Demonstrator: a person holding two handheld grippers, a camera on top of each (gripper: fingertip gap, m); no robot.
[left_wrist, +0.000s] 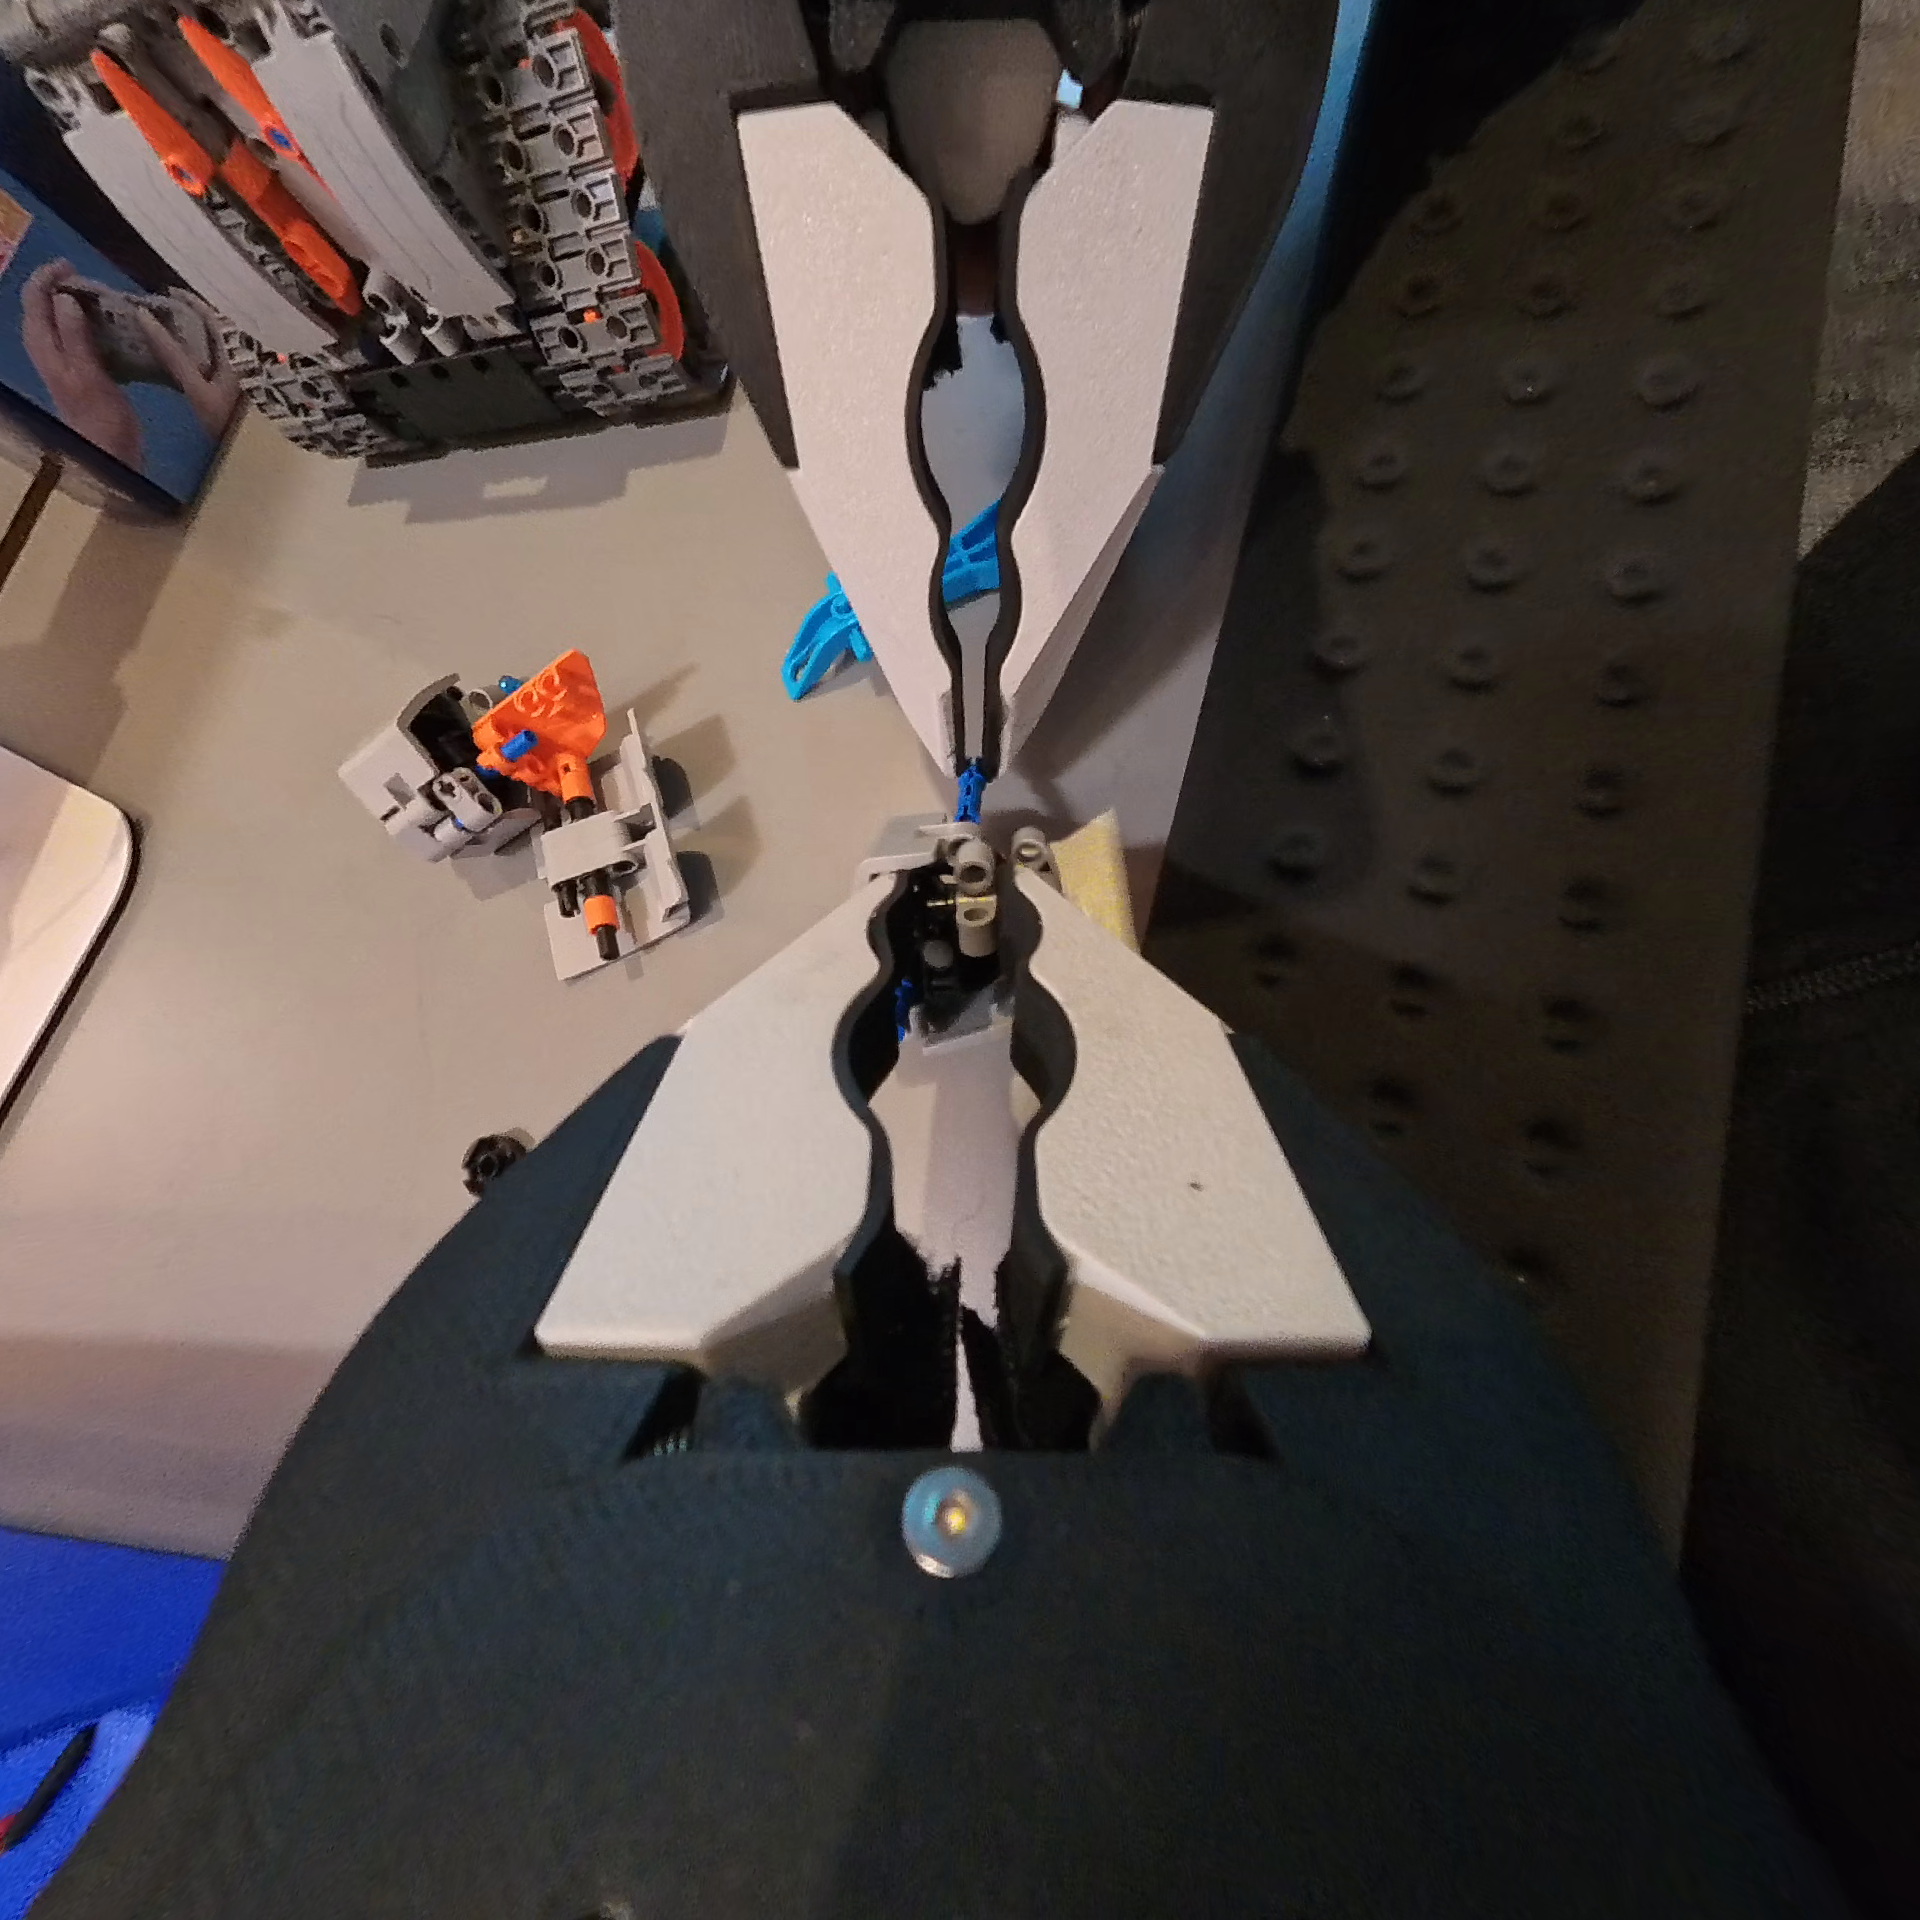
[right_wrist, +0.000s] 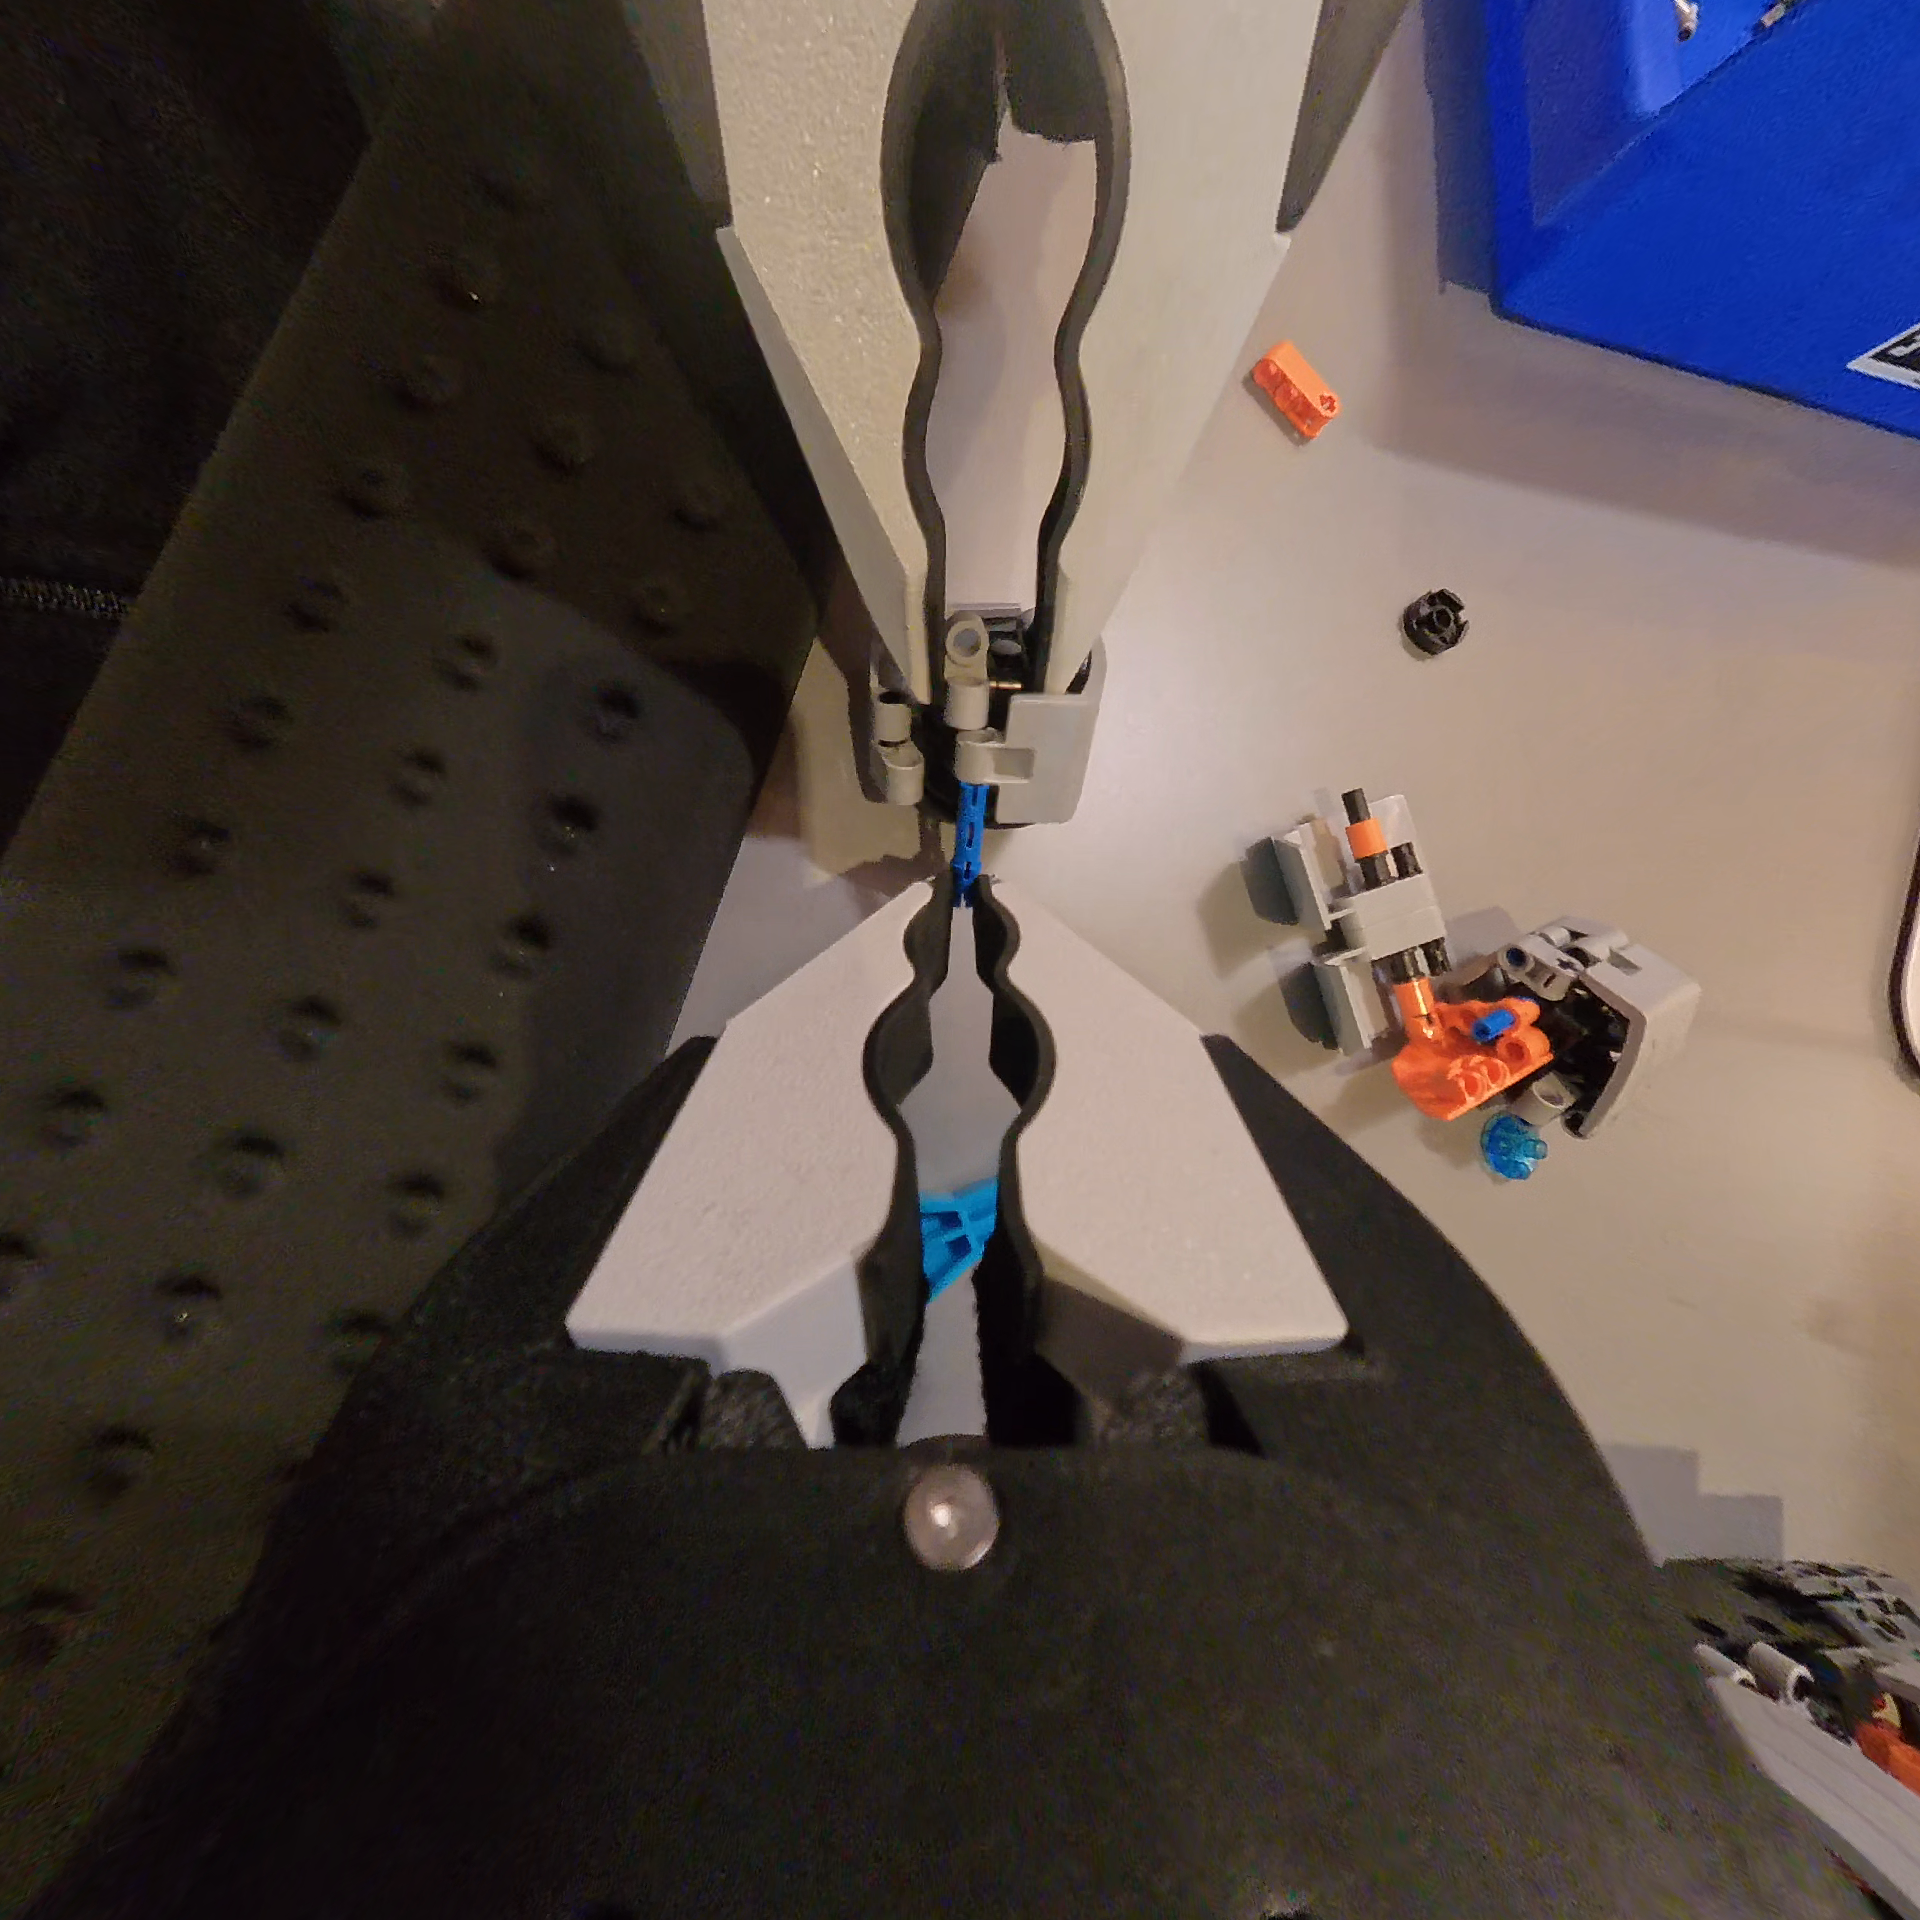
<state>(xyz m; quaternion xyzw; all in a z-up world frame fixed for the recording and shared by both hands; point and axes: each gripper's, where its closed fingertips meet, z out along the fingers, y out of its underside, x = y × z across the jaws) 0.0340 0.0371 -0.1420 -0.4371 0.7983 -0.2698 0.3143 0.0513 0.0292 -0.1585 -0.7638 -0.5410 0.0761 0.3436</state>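
Pinching a small grey-and-black brick assembly (left_wrist: 951, 935) in the left gripper (left_wrist: 956, 888), fingers closed on its sides. Meeting it tip to tip with the right gripper (right_wrist: 966, 896), squeezing tight on a skinny blue pin (right_wrist: 968, 840) and poking the pin's far end against the assembly (seated in a hole or just touching, can't tell). Ignoring the loose stuff lying further out on the table (left_wrist: 260, 1039): grey-and-orange sub-build (left_wrist: 530, 800), light-blue piece (left_wrist: 821, 644), big grey-and-orange model (left_wrist: 364, 208) way back.
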